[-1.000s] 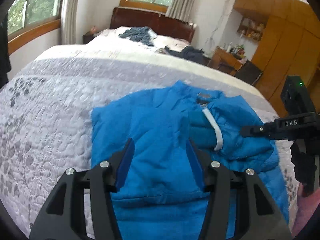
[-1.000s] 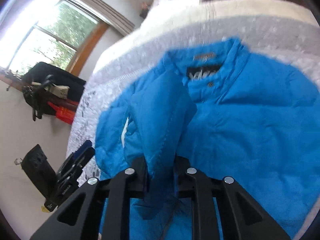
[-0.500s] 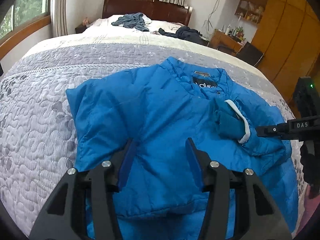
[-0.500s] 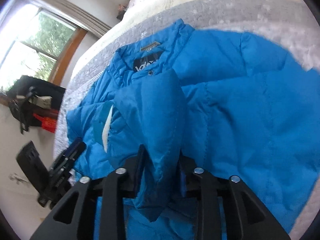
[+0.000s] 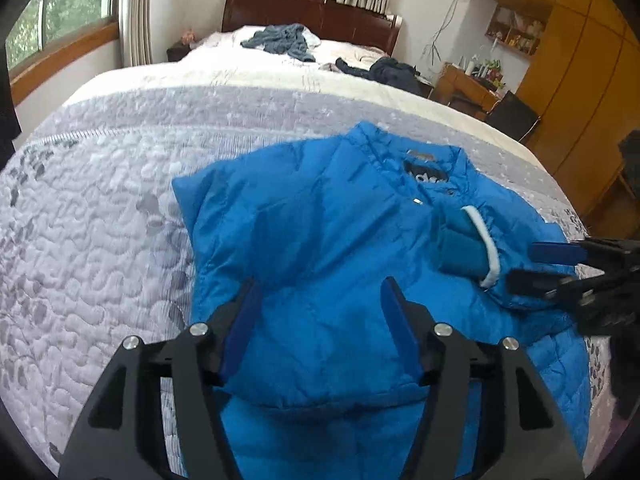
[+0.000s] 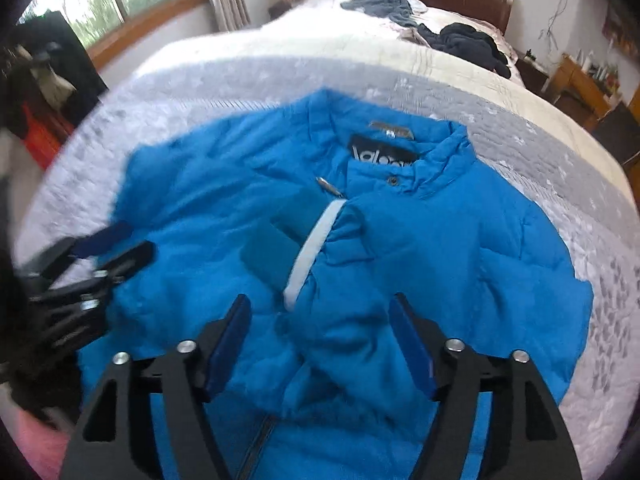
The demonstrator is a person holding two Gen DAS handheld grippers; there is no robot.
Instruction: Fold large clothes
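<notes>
Bed (image 5: 100,240), quilted cover: jacket (image 5: 320,248) flat on it, just ahead of both hand-held grippers. Left hand-held gripper (image 5: 320,320) spread wide, empty. Right hand-held gripper (image 6: 320,332) also wide, empty (sleeve (image 6: 344,280) lies between its fingers, ungripped).

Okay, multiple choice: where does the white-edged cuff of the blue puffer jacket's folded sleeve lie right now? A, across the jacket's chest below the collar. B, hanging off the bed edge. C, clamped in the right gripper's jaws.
A: the white-edged cuff rests on the chest of the blue puffer jacket below the collar, and the right gripper is open and empty.
</notes>
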